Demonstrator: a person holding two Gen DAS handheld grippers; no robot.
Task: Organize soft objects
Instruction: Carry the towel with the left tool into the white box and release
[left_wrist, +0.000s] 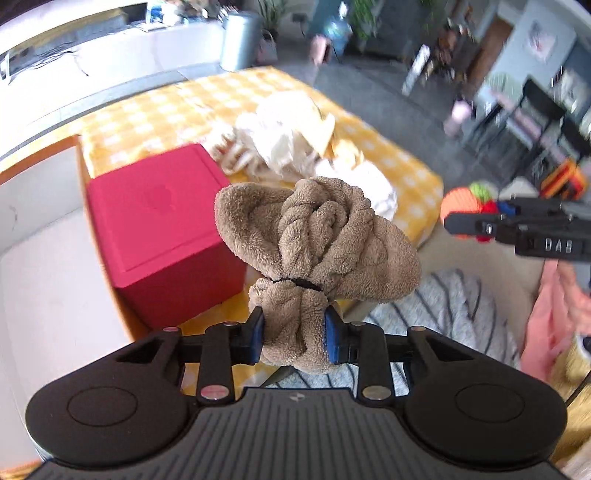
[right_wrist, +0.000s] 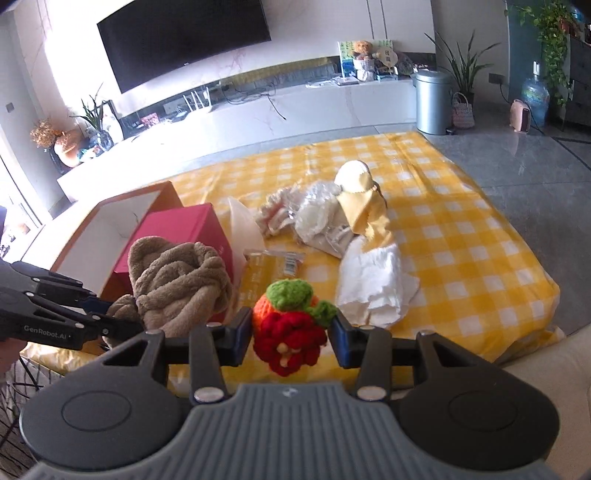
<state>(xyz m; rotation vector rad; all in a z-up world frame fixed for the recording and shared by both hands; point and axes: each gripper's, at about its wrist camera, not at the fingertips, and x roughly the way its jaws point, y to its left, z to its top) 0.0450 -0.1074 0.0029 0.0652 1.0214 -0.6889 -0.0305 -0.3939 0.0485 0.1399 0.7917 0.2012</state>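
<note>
My left gripper (left_wrist: 294, 334) is shut on a knotted brown fleece cloth (left_wrist: 321, 229) and holds it in the air over the table's near edge. The cloth (right_wrist: 177, 280) and the left gripper (right_wrist: 110, 321) also show at the left of the right wrist view. My right gripper (right_wrist: 293, 338) is shut on a crocheted toy (right_wrist: 291, 325) of red, orange and green yarn; it shows at the right of the left wrist view (left_wrist: 469, 210). A pile of white and yellow soft items (right_wrist: 332, 214) lies on the yellow checked tablecloth (right_wrist: 461, 240).
A red box (left_wrist: 162, 229) stands at the table's left beside an orange-rimmed white tray (right_wrist: 122, 218). A packet (right_wrist: 273, 262) lies near the box. Striped grey fabric (left_wrist: 443, 314) and pink fabric (left_wrist: 550, 317) lie below the table edge. A bin (right_wrist: 432, 103) stands beyond.
</note>
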